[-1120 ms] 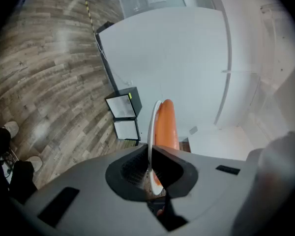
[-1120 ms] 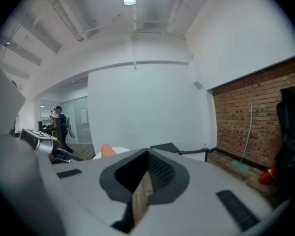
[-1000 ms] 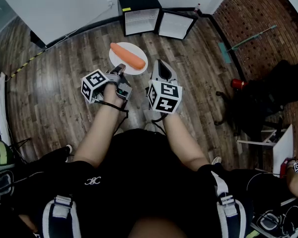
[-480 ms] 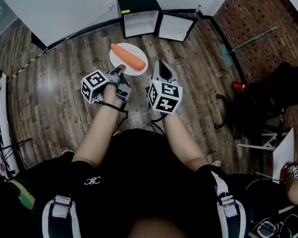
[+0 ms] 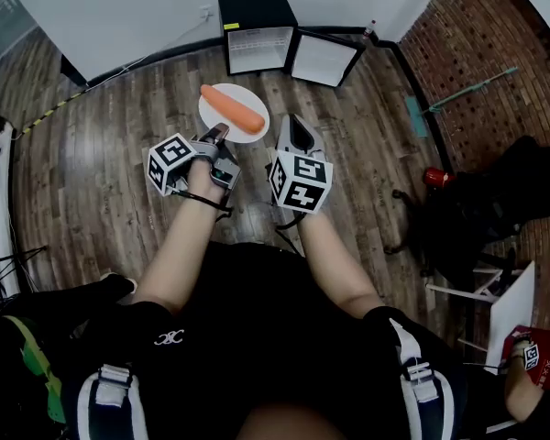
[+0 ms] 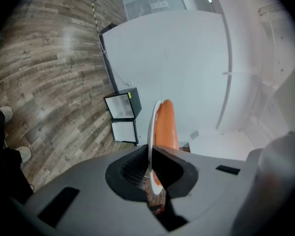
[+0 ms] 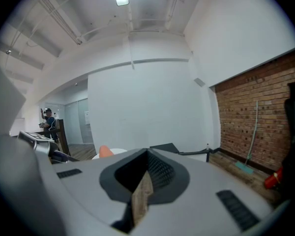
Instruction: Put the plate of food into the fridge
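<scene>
From the head we look steeply down onto both arms and the wooden floor, with the fridge far off at the top edge. On the left gripper our camera sits close behind the jaws, rolled sideways, so the plate shows edge-on. On the right gripper we look level toward the white wall. The carrot shows in all three views. Head and left gripper views share the fridge. Head and right gripper views share the brick wall.
</scene>
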